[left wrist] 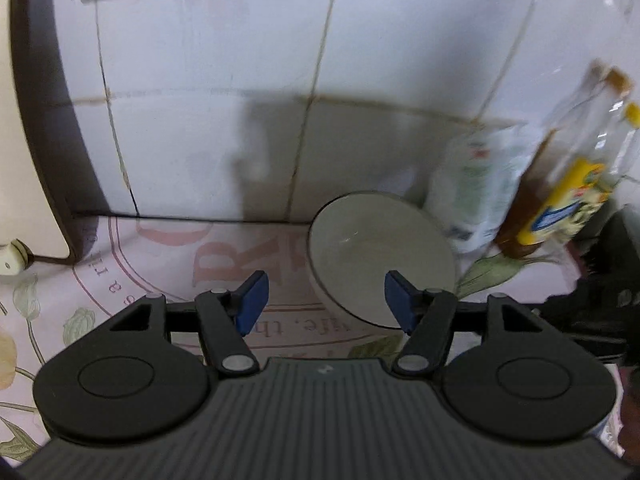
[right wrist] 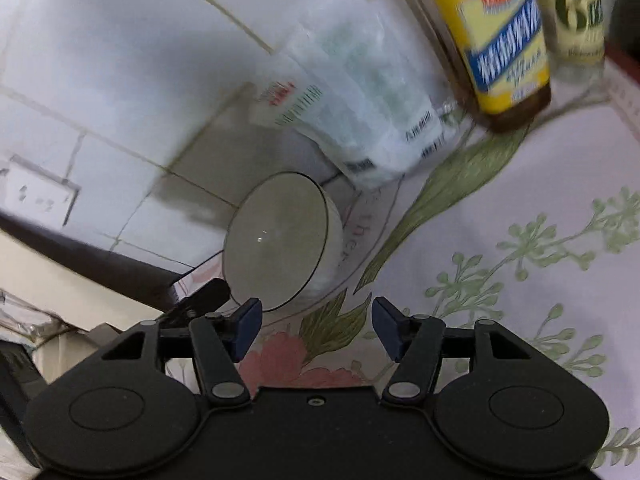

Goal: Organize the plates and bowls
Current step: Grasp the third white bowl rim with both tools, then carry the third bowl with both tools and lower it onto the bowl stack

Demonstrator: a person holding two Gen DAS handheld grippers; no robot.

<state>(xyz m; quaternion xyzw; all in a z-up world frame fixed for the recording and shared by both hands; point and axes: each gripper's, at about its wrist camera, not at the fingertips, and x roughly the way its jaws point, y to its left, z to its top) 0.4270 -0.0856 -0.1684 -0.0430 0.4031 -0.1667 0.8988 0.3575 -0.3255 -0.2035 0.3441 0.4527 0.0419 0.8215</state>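
Empty off-white bowl [left wrist: 380, 256] with thin dark rim, both hand-held grippers [left wrist: 326, 300] [right wrist: 316, 326] apart and empty.

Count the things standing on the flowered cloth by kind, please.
Bowl: 1
Bottles: 2, yellow-label bottle and pale-label bottle
Plastic packet: 1
Total: 4

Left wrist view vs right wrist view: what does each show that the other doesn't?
Left wrist only: the left claw, open and empty, and a cream plug at the left edge. Right wrist only: the right claw, open and empty, a wall socket, and a green-labelled bottle. Both: the white bowl, the plastic packet, the yellow-labelled bottle, the floral tablecloth.
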